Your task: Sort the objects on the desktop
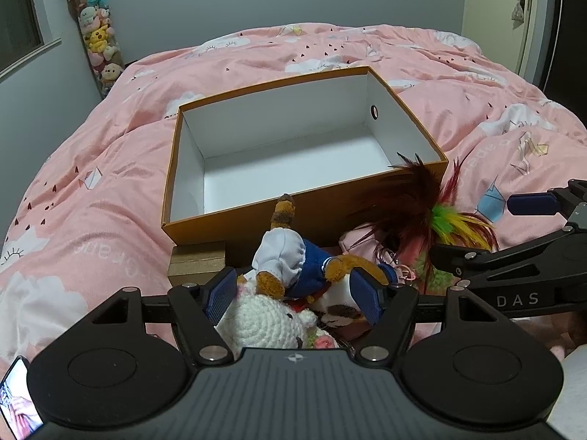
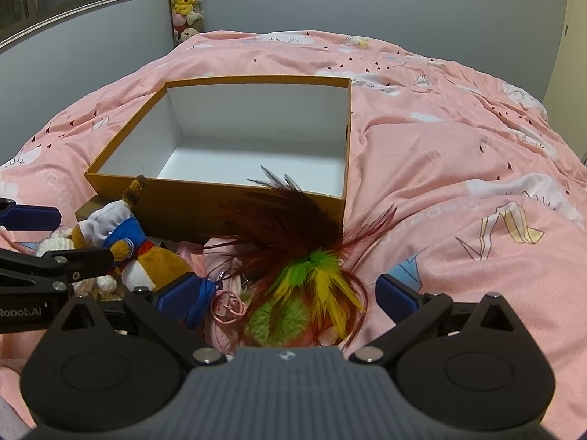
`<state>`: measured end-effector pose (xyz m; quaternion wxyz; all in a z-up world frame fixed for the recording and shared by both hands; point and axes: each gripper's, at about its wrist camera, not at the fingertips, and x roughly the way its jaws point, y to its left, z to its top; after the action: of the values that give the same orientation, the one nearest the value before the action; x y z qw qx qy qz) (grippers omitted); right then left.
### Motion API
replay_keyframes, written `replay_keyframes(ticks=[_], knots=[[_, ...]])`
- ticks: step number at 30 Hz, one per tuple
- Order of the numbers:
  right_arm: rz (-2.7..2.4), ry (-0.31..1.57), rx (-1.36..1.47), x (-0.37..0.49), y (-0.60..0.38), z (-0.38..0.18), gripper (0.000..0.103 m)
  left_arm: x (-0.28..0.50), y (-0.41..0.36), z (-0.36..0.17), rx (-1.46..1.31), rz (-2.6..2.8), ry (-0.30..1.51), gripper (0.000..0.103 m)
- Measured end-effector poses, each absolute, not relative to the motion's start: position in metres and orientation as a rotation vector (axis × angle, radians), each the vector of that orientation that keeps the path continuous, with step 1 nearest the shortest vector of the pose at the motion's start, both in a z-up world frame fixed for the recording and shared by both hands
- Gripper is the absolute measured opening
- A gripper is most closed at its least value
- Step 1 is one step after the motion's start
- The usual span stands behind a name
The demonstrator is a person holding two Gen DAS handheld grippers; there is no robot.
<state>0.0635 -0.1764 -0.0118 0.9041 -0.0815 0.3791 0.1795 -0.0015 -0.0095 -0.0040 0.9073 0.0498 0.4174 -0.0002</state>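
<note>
An empty box (image 1: 220, 229) with orange sides and a white inside sits on the pink bedspread, also in the right wrist view (image 2: 183, 212). In front of it lies a heap of toys. My left gripper (image 1: 293, 297) is open over a plush fox (image 1: 293, 260) in a blue and white outfit, which lies between its blue pads on a white crocheted toy (image 1: 264, 319). My right gripper (image 2: 288, 295) is open wide around a feather toy (image 2: 315, 275) of dark red, green and yellow feathers. The fox (image 2: 154, 260) lies to its left.
A small golden block (image 1: 198, 262) leans at the box's front left corner. A pink pouch (image 1: 357, 238) with a pink ring clip (image 2: 229, 306) lies under the feathers. A phone (image 1: 14, 396) shows at the lower left. A column of plush toys (image 1: 97, 36) stands by the wall.
</note>
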Motion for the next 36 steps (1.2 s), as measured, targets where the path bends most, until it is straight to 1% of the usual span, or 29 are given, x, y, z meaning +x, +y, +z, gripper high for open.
replay_keyframes(ticks=[36], knots=[[0.401, 0.813, -0.185, 0.0647, -0.1724, -0.0184, 0.102, -0.0012, -0.0104, -0.0045, 0.108, 0.002, 0.863, 0.08]])
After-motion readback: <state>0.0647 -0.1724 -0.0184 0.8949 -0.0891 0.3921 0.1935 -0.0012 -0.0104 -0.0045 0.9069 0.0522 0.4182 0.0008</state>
